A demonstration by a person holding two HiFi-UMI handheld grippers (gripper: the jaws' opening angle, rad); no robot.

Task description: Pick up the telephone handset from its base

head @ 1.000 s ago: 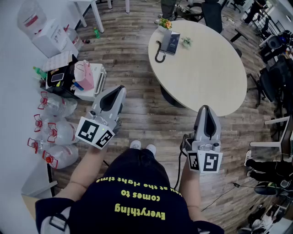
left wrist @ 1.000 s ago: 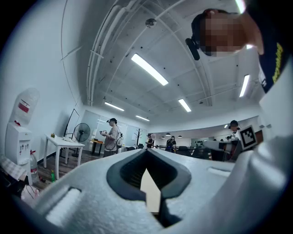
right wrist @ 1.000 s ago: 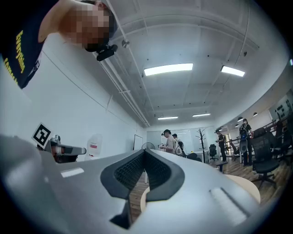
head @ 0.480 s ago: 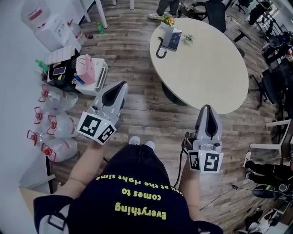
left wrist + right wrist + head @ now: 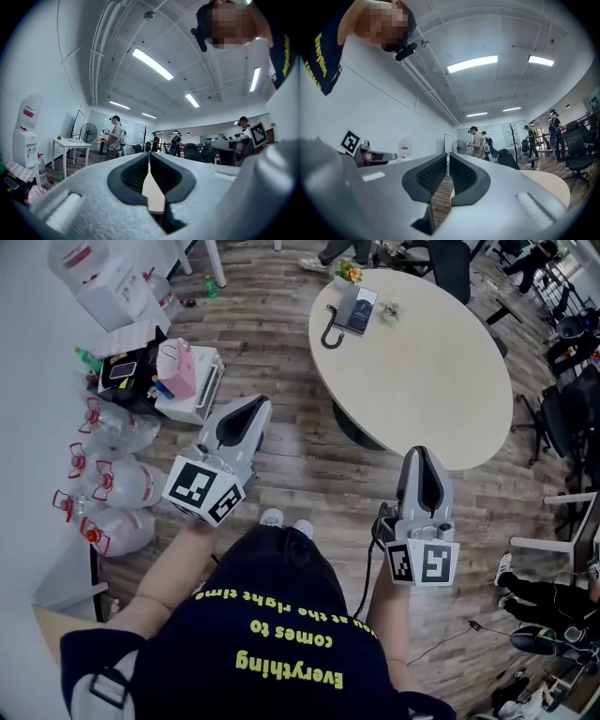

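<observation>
One curved, perhaps plastic handset (image 5: 328, 332), oval table (image 5: 422, 381)

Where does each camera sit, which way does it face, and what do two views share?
Head view: on the person's head, facing steeply down at floor, round table and telephone; shows shirt, left tool, right tool.
Left gripper view: on the left tool, level along its shut jaws toward the standing fan; shows the shirt.
Right gripper view: on the right tool, along its opening, empty jaws; shows the left tool.
Shared: both gripper views show that fan.
</observation>
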